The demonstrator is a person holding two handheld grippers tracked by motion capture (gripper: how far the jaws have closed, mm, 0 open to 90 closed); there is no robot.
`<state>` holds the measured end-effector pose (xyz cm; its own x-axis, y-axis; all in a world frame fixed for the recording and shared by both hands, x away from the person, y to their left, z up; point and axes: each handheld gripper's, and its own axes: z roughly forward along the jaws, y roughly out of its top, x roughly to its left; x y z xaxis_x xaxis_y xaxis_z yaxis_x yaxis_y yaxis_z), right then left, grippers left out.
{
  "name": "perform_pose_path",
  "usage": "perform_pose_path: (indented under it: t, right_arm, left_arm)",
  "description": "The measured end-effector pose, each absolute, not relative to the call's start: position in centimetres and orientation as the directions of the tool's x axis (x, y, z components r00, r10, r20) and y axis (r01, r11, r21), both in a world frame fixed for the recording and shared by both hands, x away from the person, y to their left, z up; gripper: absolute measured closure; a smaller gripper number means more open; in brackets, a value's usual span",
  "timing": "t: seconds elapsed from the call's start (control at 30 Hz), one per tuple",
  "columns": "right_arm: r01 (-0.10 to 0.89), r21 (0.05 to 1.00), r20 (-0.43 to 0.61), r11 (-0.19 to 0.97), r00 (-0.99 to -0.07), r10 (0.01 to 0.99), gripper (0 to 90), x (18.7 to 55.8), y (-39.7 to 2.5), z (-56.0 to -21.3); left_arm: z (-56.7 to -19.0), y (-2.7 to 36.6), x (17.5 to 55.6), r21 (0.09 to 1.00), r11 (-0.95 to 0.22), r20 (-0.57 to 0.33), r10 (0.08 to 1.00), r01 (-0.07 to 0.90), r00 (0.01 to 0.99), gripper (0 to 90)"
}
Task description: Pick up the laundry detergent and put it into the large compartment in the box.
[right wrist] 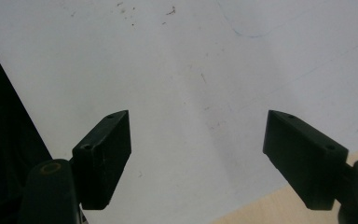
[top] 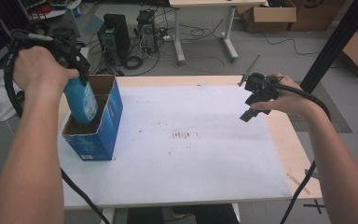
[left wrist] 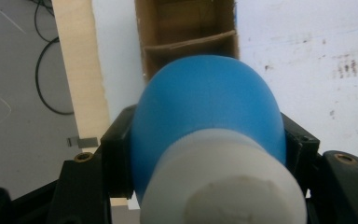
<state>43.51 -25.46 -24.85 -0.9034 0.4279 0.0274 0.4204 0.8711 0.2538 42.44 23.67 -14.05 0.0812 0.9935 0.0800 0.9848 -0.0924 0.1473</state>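
A blue bottle (top: 81, 100) with a white cap hangs partly inside an open blue cardboard box (top: 98, 133) at the table's left side. My left gripper (top: 80, 74) is shut on the bottle's upper part. The left gripper view looks down on the white cap (left wrist: 223, 186) and the blue bottle (left wrist: 205, 98), clamped between the two black jaws, with the box's cardboard dividers (left wrist: 189, 39) below. My right gripper (top: 251, 106) hovers over the table's right side. Its jaws are open in the right gripper view (right wrist: 198, 154), nothing between them.
The white board (top: 191, 140) covers most of the wooden table (top: 291, 144) and carries dark smudges at its middle. Beyond the far edge stand computer towers (top: 114, 35), cables, a second table and cardboard boxes (top: 265, 16). A black post (top: 335, 42) rises at the right.
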Motion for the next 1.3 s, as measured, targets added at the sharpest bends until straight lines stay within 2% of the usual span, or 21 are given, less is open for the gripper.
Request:
perform_pose_path:
  t: [0.7, 1.3]
  right_arm:
    - [0.424, 0.244, 0.031, 0.872, -0.902, 0.430, 23.5, 43.5, -25.4, -25.2]
    - [0.431, 0.240, 0.026, 0.870, -0.899, 0.438, 23.5, 43.3, -25.8, -25.1]
  left_arm:
    - [-21.3, 24.1, 43.0, 0.072, -0.088, 0.050, 0.995, 0.994, 0.084, 38.1]
    - [-26.2, 24.1, 43.5, 0.016, -0.081, 0.027, 0.996, 0.997, 0.080, 38.0]
